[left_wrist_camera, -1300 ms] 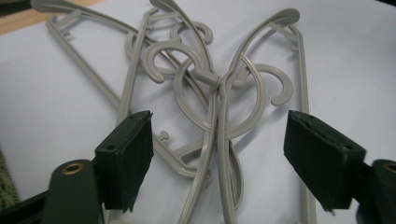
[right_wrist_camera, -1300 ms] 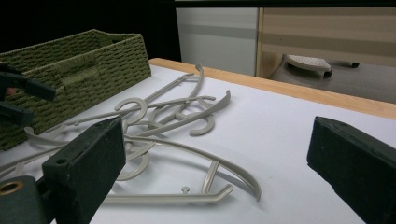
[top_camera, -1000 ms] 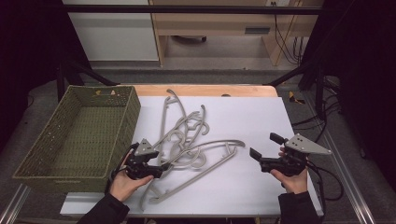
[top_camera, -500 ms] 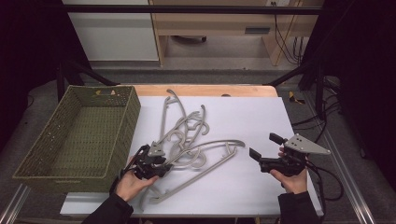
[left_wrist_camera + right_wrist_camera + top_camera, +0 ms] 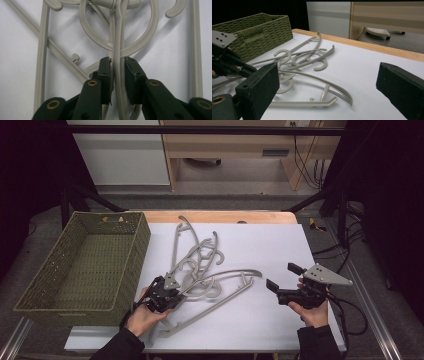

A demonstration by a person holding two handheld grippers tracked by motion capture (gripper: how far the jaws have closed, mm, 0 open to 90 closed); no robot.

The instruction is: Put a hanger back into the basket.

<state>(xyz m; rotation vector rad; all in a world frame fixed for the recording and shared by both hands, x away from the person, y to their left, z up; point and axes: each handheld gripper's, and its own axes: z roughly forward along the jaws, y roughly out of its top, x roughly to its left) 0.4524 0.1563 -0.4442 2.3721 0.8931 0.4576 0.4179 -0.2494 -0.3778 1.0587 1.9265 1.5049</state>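
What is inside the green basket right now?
Nothing visible: in the high view the woven basket shows a bare floor, and the grey hangers all lie outside on the white table. The strip just behind its near wall is hidden from view.

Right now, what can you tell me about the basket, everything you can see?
The basket is a rectangular, olive-green woven tray with sloping walls and a handle cutout in its far end. It looks empty. It sits upright at the table's left, partly over the edge of the white top. The hangers lie just to its right, and the left gripper is close to its near right corner.
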